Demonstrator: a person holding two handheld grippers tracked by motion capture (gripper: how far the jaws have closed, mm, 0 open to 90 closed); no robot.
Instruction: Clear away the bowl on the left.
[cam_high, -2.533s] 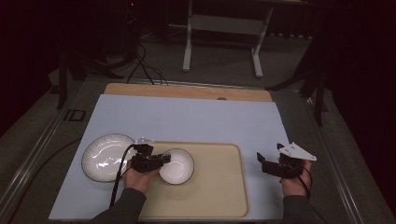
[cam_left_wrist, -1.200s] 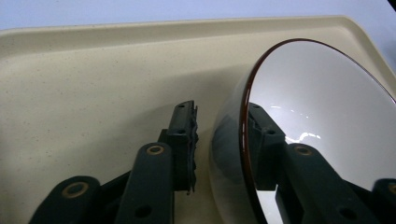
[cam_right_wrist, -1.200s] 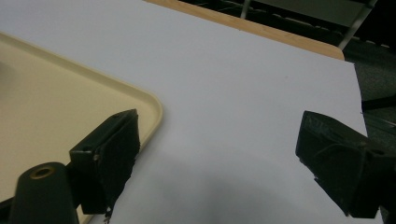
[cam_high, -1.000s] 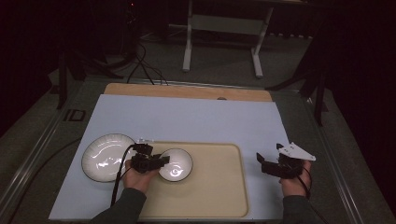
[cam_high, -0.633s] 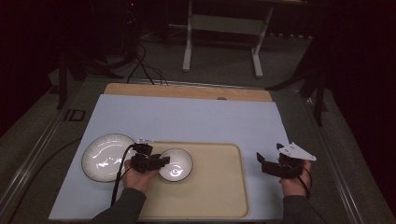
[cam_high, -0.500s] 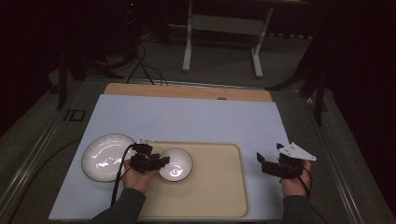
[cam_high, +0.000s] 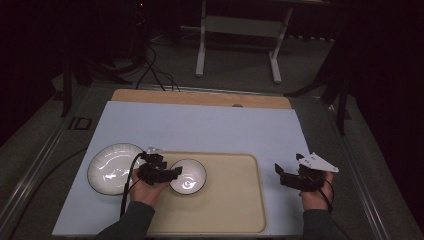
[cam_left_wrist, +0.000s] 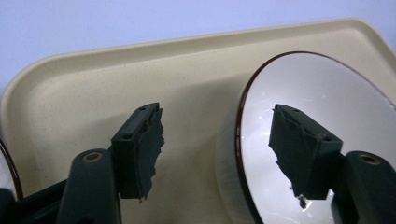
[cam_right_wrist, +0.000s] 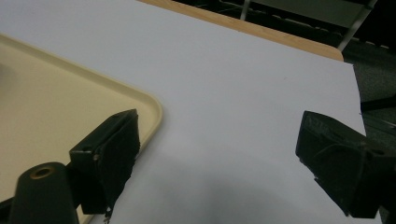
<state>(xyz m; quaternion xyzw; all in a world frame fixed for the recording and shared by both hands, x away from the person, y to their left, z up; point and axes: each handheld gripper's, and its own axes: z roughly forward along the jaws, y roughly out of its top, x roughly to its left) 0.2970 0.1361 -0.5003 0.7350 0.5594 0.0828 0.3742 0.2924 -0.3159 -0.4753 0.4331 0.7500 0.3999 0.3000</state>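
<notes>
Jaws on our left gripper (cam_left_wrist: 215, 154) had just been opening, and they stood released astride the near rim of the small bowl (cam_high: 188, 176): one pad hung over the bowl's white inside, the other outside its wall above the tray (cam_left_wrist: 93, 84), neither pressing on the rim as far as we could see. We saw the bowl resting on the tray's left part, close to the tray's left edge, its dark-edged rim level and its bottom flat on the beige surface. From above, our left gripper (cam_high: 172, 172) lay at the tray's left edge, touching the bowl's left side or just short of it; we could not tell which.

Just off the tray's left edge, on the pale blue mat (cam_high: 200, 125), sat a larger white plate (cam_high: 112, 167), beside our left hand (cam_high: 145, 184).

Our right gripper (cam_right_wrist: 219, 158) had its jaws spread wide with nothing between them. It hovered over the bare mat just beyond the tray's right corner (cam_right_wrist: 152, 105), well apart from the bowl. From above, that gripper (cam_high: 280, 175) lay to the right of the tray, held in our right hand (cam_high: 312, 192).
</notes>
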